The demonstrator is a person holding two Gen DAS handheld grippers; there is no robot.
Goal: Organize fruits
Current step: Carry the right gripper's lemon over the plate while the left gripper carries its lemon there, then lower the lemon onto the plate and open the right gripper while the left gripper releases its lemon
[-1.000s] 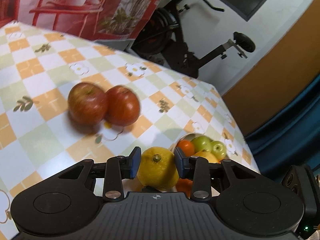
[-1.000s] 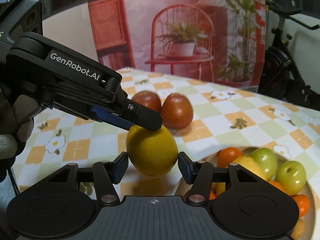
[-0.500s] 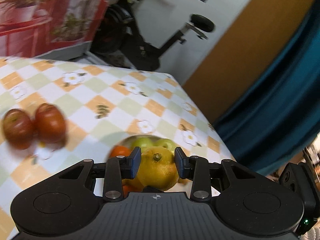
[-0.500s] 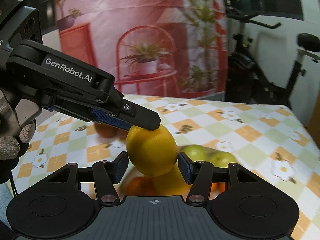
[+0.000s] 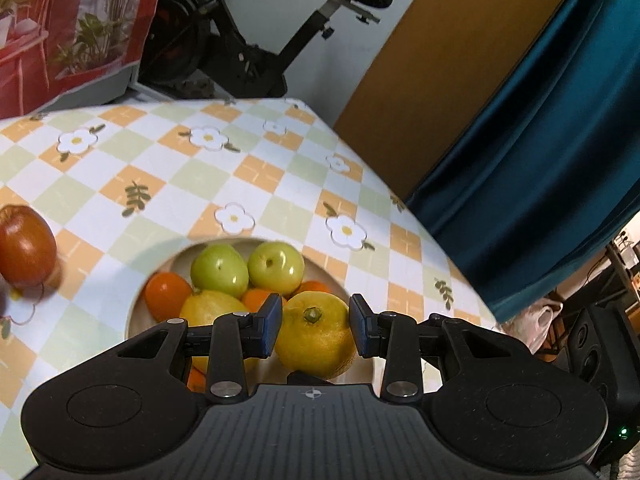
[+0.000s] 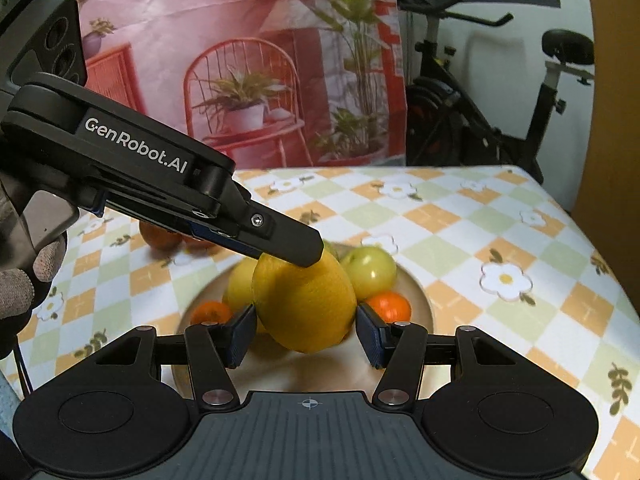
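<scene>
Lemon [image 5: 314, 336] carried over bowl [image 5: 160, 264], pinched in left fingers [image 5: 269, 330]; right fingers [image 6: 370, 340] spread beside it.

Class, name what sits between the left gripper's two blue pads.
A yellow lemon, held between the left gripper pads above the fruit bowl, seen in the left wrist view.

The lemon [image 5: 316, 336] has dimpled, slightly shiny peel. The green apples [image 5: 276, 267] are smooth and glossy, as is the red apple [image 5: 25, 246]. The left hand-held gripper [image 5: 315, 326] is matt black plastic with ribbed blue pads and metal pivot pins. A smooth printed covering lies on the counter [image 5: 256, 168]; the bowl [image 6: 416, 292] looks matt beige
</scene>
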